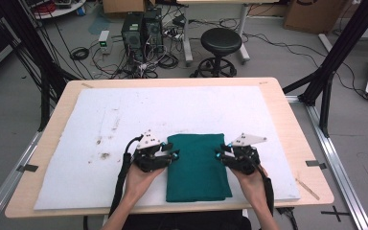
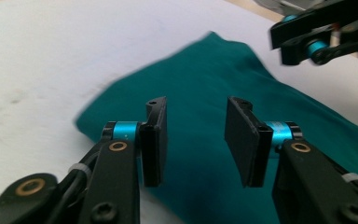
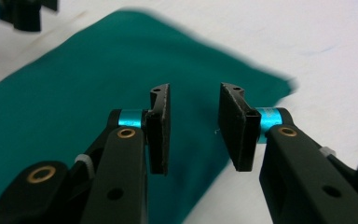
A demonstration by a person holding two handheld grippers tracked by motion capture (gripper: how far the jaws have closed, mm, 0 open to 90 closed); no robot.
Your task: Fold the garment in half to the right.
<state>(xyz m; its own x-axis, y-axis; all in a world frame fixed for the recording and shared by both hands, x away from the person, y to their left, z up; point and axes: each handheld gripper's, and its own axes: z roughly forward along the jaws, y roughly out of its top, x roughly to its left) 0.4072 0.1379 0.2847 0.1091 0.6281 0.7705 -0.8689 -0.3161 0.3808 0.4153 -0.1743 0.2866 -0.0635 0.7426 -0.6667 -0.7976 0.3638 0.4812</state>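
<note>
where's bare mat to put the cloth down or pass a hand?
Free: the white mat beyond the folded green cloth up to its far edge, plus both strips flanking the cloth out to the mat's side edges. Crowded: the cloth's two long sides, where the left gripper and right gripper sit.

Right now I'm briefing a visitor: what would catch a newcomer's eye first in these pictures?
The folded green cloth stands out first, lying near the front edge of the white mat on the wooden table. The left tongs and right tongs flank its two sides, each open with nothing between its pads. Behind the table, a black stool sits among floor cables.
</note>
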